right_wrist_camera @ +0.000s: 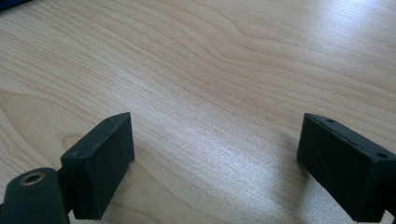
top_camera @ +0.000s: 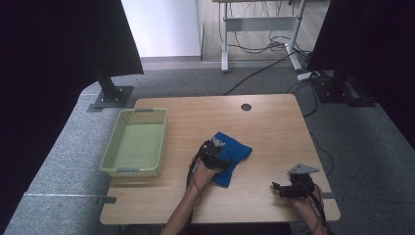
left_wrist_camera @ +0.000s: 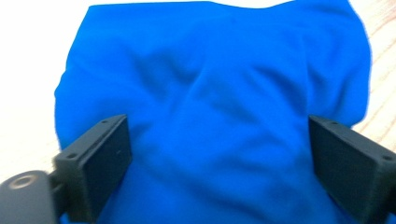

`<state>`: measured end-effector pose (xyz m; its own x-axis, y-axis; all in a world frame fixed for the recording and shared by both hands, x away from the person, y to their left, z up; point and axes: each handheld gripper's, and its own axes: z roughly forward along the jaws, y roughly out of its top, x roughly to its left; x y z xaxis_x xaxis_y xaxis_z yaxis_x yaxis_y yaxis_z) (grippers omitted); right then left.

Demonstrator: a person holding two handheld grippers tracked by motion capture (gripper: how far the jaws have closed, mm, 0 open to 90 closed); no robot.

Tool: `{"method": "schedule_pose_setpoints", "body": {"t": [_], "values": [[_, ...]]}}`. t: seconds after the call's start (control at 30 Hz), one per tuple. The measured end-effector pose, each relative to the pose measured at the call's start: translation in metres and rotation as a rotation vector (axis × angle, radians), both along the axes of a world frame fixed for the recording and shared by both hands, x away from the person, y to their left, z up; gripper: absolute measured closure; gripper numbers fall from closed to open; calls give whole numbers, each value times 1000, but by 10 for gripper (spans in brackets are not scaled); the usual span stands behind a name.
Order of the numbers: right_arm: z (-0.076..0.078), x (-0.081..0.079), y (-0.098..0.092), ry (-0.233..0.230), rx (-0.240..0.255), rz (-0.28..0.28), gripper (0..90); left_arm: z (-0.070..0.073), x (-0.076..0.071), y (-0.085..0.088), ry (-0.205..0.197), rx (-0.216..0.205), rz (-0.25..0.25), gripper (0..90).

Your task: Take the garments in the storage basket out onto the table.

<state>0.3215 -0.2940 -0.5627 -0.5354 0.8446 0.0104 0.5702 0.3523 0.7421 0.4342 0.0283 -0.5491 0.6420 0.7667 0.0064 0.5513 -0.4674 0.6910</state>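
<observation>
A: Far left, a green basket [top_camera: 135, 143] on the table [top_camera: 274, 122]. Next?
B: Mid-table, blue cloth [top_camera: 234, 155], rumpled, under the left gripper [top_camera: 213, 155]; jaws spread wide, not clamped.
A: And rightmost?
B: Right gripper [top_camera: 280, 188], jaws apart over bare wood, well clear of the cloth.

Off to my left claw's left, a pale green basket [top_camera: 134, 143] sits near the edge of the wooden table [top_camera: 274, 127]. Ahead of my claws, a round cable hole [top_camera: 246, 107] marks the tabletop's far side. Beyond it, black cables [top_camera: 259, 46] trail over grey carpet [top_camera: 195, 81] beneath a white desk frame [top_camera: 259, 24]. Dark curtains [top_camera: 58, 44] on black stands [top_camera: 111, 95] flank both sides.
</observation>
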Motion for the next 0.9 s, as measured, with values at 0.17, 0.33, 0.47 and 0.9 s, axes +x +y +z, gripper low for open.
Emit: {"method": "schedule_pose_setpoints", "body": {"t": [0.17, 0.33, 0.47, 0.9], "values": [[0, 0, 0, 0, 0, 0, 107, 12, -3, 4, 6, -31, 3, 170], [0, 0, 0, 0, 0, 0, 107, 30, -4, 13, 18, -85, -65, 308], [0, 0, 0, 0, 0, 0, 107, 20, -2, 13, 72, -24, -133, 363], [0, 0, 0, 0, 0, 0, 107, 0, -17, -8, -31, -20, 13, 182]]}}
